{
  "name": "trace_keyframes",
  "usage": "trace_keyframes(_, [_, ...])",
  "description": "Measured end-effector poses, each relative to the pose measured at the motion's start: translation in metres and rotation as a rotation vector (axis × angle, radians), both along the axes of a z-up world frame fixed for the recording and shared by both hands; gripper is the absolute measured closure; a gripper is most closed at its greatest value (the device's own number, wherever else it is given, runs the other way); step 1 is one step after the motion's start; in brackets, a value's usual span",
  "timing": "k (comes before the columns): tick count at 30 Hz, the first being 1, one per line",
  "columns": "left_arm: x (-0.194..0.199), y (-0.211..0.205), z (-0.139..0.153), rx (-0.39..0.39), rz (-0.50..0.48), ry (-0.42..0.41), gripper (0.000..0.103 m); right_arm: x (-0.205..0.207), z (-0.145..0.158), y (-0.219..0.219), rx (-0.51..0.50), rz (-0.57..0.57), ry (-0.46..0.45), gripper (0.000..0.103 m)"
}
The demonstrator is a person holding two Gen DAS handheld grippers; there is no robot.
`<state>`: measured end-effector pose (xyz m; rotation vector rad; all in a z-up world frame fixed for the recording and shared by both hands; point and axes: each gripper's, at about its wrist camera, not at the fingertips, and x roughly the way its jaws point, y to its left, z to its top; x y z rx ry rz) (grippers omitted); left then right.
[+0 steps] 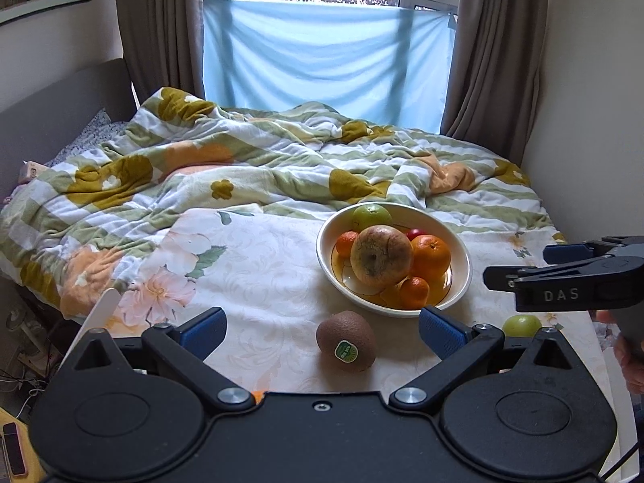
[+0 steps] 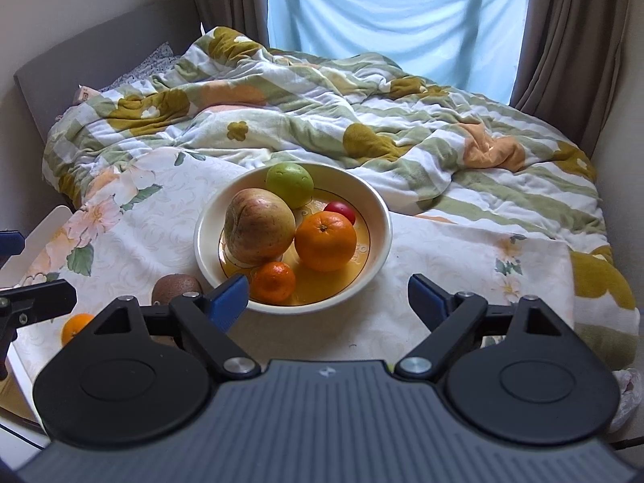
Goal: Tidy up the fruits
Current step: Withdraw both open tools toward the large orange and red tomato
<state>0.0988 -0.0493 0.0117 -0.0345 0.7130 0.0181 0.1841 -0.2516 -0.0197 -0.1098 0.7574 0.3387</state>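
Both grippers stand with jaws wide and empty. The kiwi point(image 1: 346, 341) lies just ahead of the left gripper point(image 1: 322, 332), between its jaws; the bowl point(image 2: 374, 249) of fruit sits just beyond the right gripper point(image 2: 328, 298). On soft bedding, a clumsy nudge could roll the kiwi away or tip the bowl.
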Motion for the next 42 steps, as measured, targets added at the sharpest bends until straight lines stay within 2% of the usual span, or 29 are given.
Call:
trace_keyframes(10, [-0.042,0.0,0.02,0.033,0.01,-0.041,0.0,-0.05,0.037,-0.019,0.023,-0.048,-0.021,0.001])
trace_keyframes(19, [-0.068,0.005,0.008,0.041,0.028,-0.012,0.0,-0.091,0.036,-0.028,0.03,-0.06,-0.009,0.001])
trace_keyframes(27, [-0.063,0.013,-0.033,0.082,0.015,0.029,0.0,-0.107,0.01,-0.024,0.016,-0.062,0.012,0.001])
trace_keyframes(32, [-0.049,0.018,-0.068,0.126,0.0,0.029,0.0,-0.106,-0.022,-0.018,-0.005,-0.062,-0.001,0.001])
trace_keyframes(38, [-0.029,0.03,-0.105,0.105,0.007,0.077,0.002,-0.1,-0.062,-0.011,-0.004,-0.068,0.007,0.001])
trace_keyframes(42, [-0.019,0.033,-0.118,0.081,0.0,0.105,0.009,-0.096,-0.08,-0.008,0.006,-0.082,0.033,0.002])
